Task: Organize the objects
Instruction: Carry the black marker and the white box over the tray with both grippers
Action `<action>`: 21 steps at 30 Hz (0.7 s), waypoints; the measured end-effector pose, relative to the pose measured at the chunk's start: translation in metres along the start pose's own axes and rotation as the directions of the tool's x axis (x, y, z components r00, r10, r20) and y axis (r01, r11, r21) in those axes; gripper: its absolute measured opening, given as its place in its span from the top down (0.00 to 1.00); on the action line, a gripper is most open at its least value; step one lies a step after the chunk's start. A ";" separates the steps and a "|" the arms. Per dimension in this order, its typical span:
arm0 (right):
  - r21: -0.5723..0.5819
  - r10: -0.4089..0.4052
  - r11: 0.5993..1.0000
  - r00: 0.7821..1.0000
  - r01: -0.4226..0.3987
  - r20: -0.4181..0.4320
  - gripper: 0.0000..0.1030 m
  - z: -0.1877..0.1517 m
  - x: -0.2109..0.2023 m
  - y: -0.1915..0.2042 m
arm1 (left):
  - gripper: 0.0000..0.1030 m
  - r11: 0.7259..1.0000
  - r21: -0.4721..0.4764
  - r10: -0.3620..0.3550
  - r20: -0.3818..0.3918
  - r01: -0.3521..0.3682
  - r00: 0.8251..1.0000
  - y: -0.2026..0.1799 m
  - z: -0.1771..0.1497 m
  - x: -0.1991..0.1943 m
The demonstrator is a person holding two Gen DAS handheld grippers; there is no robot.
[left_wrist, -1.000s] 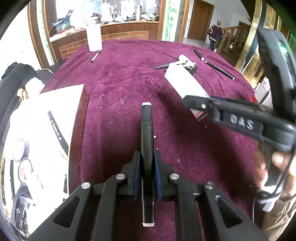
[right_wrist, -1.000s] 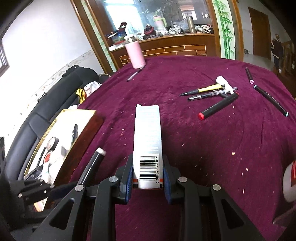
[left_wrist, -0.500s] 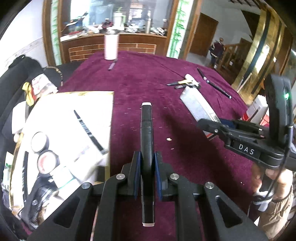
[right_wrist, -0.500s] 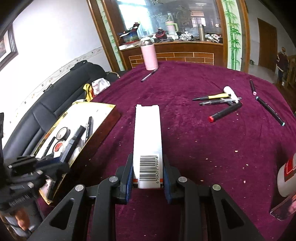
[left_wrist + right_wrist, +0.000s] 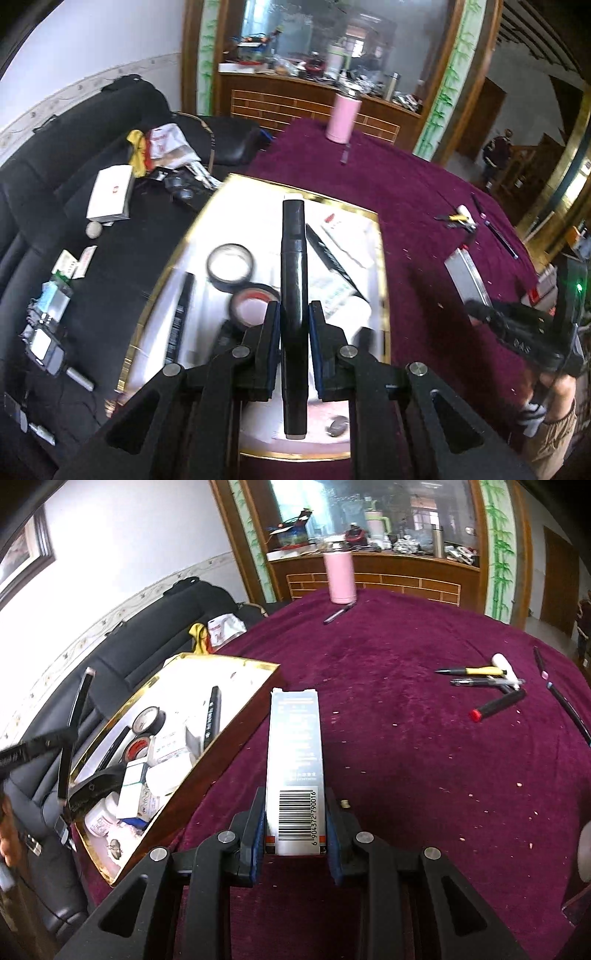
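Currently my left gripper is clamped on a black marker, pads tight against both sides of the barrel, held above the gold-rimmed tray. Tray sits at the edge of the maroon tablecloth, beside the black sofa; inside are two tape rolls, pens and small boxes. My right gripper is closed on a silver carton, barcode end nearest the camera, held over the cloth just right of the tray. Loose pens and a red-capped marker lie well apart on the far right of the cloth. Pink tumbler stands at the far edge with a pen near it.
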State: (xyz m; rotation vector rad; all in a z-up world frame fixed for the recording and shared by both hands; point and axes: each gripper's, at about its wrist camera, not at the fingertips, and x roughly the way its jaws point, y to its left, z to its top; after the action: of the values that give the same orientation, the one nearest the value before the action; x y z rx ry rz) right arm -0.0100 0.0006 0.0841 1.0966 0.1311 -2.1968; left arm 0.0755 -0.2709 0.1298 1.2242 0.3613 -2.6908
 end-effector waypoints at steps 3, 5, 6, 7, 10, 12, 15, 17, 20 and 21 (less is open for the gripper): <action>-0.022 0.008 1.000 1.000 -0.008 -0.004 0.71 0.001 0.002 0.008 | 0.86 1.000 0.001 0.018 0.006 -0.018 1.000 0.014 0.009 0.001; -0.028 0.012 1.000 1.000 -0.012 -0.006 0.71 0.001 0.003 0.012 | 0.86 1.000 -0.005 0.024 -0.005 -0.025 1.000 0.022 0.019 0.007; -0.029 0.016 0.999 1.000 -0.016 -0.008 0.71 0.001 0.005 0.014 | 0.86 1.000 -0.010 0.022 -0.010 -0.022 1.000 0.024 0.024 0.010; -0.029 0.018 0.999 1.000 -0.018 -0.010 0.71 0.001 0.006 0.015 | 0.86 1.000 -0.016 0.019 -0.014 -0.019 1.000 0.028 0.029 0.012; -0.032 0.021 0.999 1.000 -0.022 -0.014 0.71 0.000 0.007 0.018 | 0.86 1.000 -0.028 0.001 -0.017 -0.001 1.000 0.033 0.045 0.019; -0.034 0.021 0.999 1.000 -0.021 -0.016 0.71 0.000 0.008 0.019 | 0.86 1.000 -0.030 -0.002 -0.024 0.001 1.000 0.035 0.053 0.026; -0.041 0.020 0.999 1.000 -0.021 -0.022 0.71 -0.002 0.009 0.022 | 0.86 1.000 -0.010 0.025 -0.046 -0.025 0.999 0.037 0.057 0.036; -0.050 0.022 0.998 0.999 -0.023 -0.025 0.71 -0.003 0.008 0.025 | 0.86 0.998 0.030 0.049 -0.086 -0.047 0.995 0.040 0.057 0.045; -0.052 0.023 0.998 0.999 -0.024 -0.029 0.71 -0.003 0.011 0.027 | 0.86 0.994 0.085 0.079 -0.145 -0.067 0.986 0.045 0.053 0.058; -0.049 0.023 0.998 0.999 -0.025 -0.030 0.71 -0.002 0.013 0.027 | 0.86 0.992 0.102 0.093 -0.160 -0.077 0.983 0.046 0.051 0.063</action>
State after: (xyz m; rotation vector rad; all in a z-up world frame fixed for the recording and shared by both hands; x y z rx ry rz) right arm 0.0025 -0.0263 0.0781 1.0978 0.1834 -2.1454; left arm 0.0093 -0.3329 0.1079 1.4584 0.1983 -2.5691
